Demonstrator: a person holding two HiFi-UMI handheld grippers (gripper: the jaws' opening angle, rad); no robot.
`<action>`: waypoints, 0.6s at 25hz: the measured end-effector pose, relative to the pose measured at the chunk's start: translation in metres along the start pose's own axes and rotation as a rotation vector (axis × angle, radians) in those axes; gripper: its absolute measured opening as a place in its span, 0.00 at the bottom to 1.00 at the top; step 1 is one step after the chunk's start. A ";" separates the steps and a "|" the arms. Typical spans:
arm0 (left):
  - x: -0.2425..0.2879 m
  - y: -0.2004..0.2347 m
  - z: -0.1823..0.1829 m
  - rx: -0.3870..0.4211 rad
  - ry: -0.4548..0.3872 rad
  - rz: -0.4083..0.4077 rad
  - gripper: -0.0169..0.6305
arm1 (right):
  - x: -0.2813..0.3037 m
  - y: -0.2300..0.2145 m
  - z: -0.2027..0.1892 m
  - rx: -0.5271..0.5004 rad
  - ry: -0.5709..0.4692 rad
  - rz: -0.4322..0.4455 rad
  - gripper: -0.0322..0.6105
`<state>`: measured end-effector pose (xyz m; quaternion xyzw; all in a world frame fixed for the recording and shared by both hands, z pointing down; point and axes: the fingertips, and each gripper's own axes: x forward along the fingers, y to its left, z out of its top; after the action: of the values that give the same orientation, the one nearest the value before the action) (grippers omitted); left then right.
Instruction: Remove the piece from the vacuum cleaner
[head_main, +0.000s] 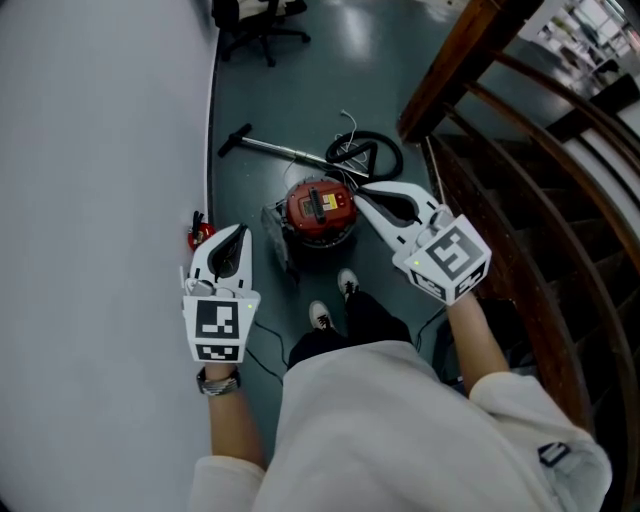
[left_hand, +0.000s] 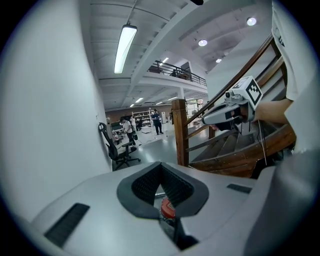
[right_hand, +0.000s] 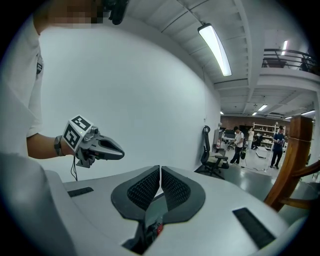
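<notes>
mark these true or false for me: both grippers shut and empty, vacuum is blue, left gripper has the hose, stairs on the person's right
1. The left gripper and the right gripper are both shut and empty. True.
2. The vacuum cleaner is blue. False: its top is red.
3. The left gripper is clamped on the hose. False: it holds nothing; the hose lies on the floor beside the vacuum cleaner.
4. A wooden staircase runs along the person's right. True.
</notes>
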<state>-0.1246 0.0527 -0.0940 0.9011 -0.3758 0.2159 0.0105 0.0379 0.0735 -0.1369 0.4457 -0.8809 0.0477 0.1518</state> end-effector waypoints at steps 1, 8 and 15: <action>0.003 0.001 -0.002 0.000 0.007 -0.003 0.03 | 0.003 -0.003 -0.003 0.006 0.005 -0.001 0.10; 0.023 0.011 -0.012 -0.005 0.036 0.014 0.03 | 0.017 -0.023 -0.023 0.012 0.031 -0.004 0.10; 0.051 0.012 -0.029 -0.009 0.071 0.017 0.03 | 0.034 -0.048 -0.045 0.048 0.042 -0.010 0.10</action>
<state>-0.1119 0.0144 -0.0495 0.8896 -0.3840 0.2460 0.0261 0.0675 0.0282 -0.0859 0.4525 -0.8739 0.0774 0.1597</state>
